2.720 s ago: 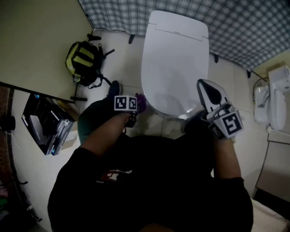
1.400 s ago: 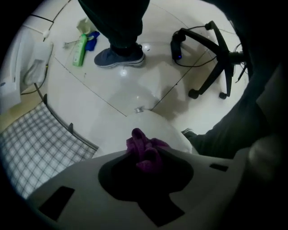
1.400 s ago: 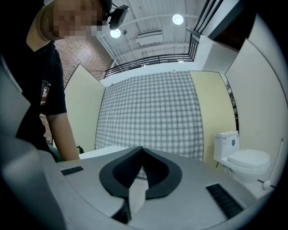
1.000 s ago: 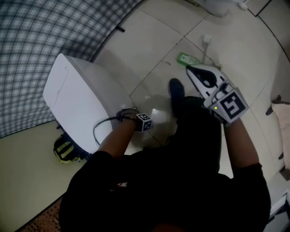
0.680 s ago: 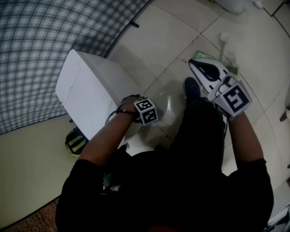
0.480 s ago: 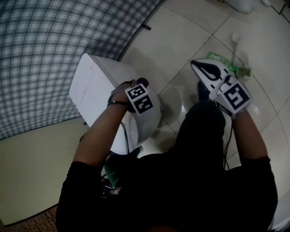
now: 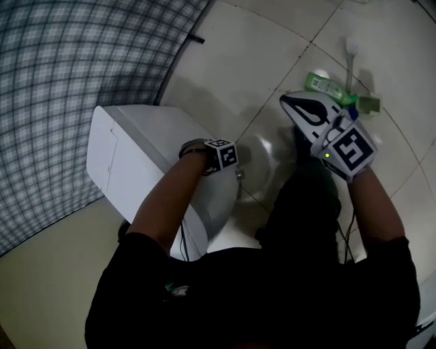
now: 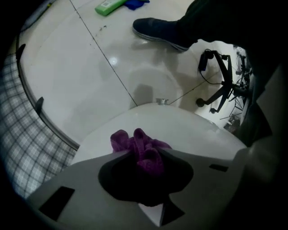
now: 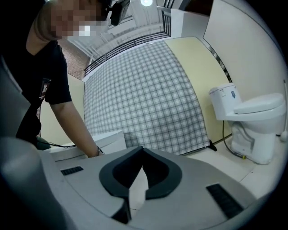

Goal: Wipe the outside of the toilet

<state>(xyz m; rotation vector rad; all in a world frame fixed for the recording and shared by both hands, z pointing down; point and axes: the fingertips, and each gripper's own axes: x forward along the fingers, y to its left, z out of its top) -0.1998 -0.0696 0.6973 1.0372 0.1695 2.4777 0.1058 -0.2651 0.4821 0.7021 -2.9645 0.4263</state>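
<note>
The toilet [image 7: 139,153] was white and smooth, with its lid down. It stood on the floor [image 7: 225,75] right beside a checked curtain [image 7: 82,48]. The left hand-held gripper [image 8: 145,157] was squeezing a purple cloth [image 8: 135,140]. The cloth was bunched up on the toilet's white top, near its round front edge. The right hand-held gripper [image 9: 142,150] was off to the side of the toilet, up over the floor. Its jaws were closed together with nothing in them.

The purple cloth showed only in the left gripper view. In the head view just the top of that gripper showed above the toilet. The left gripper view also showed a dark shoe [image 8: 157,30] on the floor past the toilet's front. A green bottle [image 8: 108,6] lay farther from the toilet than the shoe. Only the right gripper view showed a second white toilet [image 9: 252,119], well apart from the toilet, by a yellow wall [image 9: 211,58].

The floor was made of big pale shiny tiles with thin dark lines between them.
</note>
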